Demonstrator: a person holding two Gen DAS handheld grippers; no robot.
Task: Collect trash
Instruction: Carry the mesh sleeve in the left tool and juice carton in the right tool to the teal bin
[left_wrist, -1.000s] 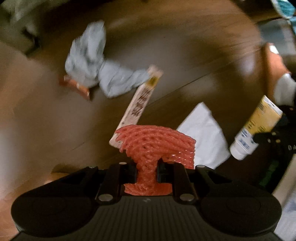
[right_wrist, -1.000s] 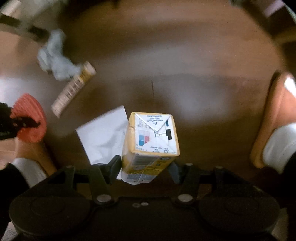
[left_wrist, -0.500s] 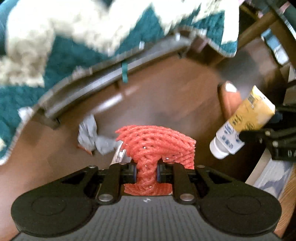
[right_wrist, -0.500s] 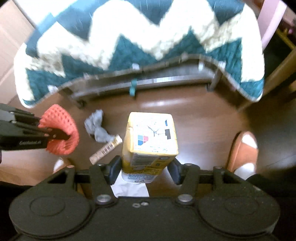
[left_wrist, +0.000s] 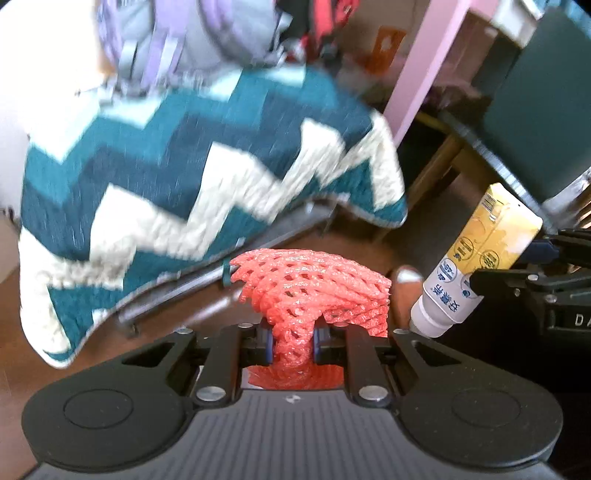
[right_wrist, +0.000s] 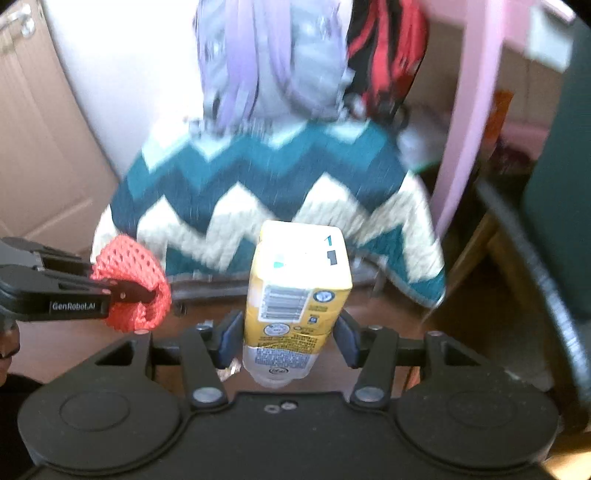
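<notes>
My left gripper (left_wrist: 291, 341) is shut on a red foam fruit net (left_wrist: 314, 291), squeezed between its pads and held in the air. It also shows in the right wrist view (right_wrist: 129, 280), at the left, with the left gripper (right_wrist: 136, 293) pinching it. My right gripper (right_wrist: 284, 339) is shut on a yellow and white drink carton (right_wrist: 295, 295), held up off the floor. The carton also shows at the right of the left wrist view (left_wrist: 476, 266).
A teal and cream zigzag blanket (left_wrist: 192, 177) hangs over a low frame ahead. A purple and grey backpack (right_wrist: 273, 66) sits above it. A pink post (left_wrist: 424, 66) and a dark chair (left_wrist: 535, 122) stand to the right. Brown wooden floor (left_wrist: 110, 365) lies below.
Both grippers have lifted and tilted up from the floor, carrying the net and the carton. The floor litter has dropped out of view; the blanket and backpack now fill it.
</notes>
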